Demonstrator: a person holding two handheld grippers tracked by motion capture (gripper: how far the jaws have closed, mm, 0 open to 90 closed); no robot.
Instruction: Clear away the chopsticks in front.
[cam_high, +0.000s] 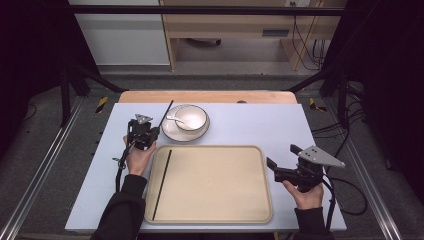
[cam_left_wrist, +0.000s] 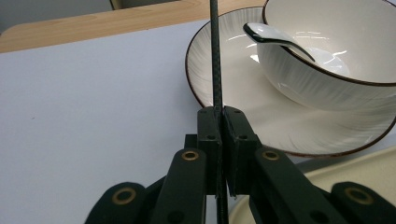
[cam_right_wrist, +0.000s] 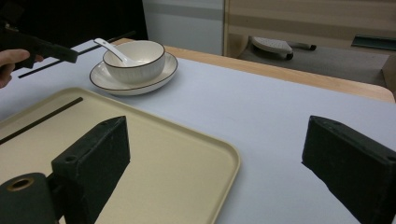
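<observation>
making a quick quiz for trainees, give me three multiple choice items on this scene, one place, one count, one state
1. Where does the chopstick not held lie?
A. in the bowl
B. in the tray, left side
C. on the floor

2. How many spoons are in the bowl?
A. one
B. two
C. none

3. How is the right gripper?
A. shut on a spoon
B. shut on the tray
C. open

Key: B, it lies along the tray's left edge; A, one white spoon leans inside; C, its fingers stand wide apart, holding nothing.
</observation>
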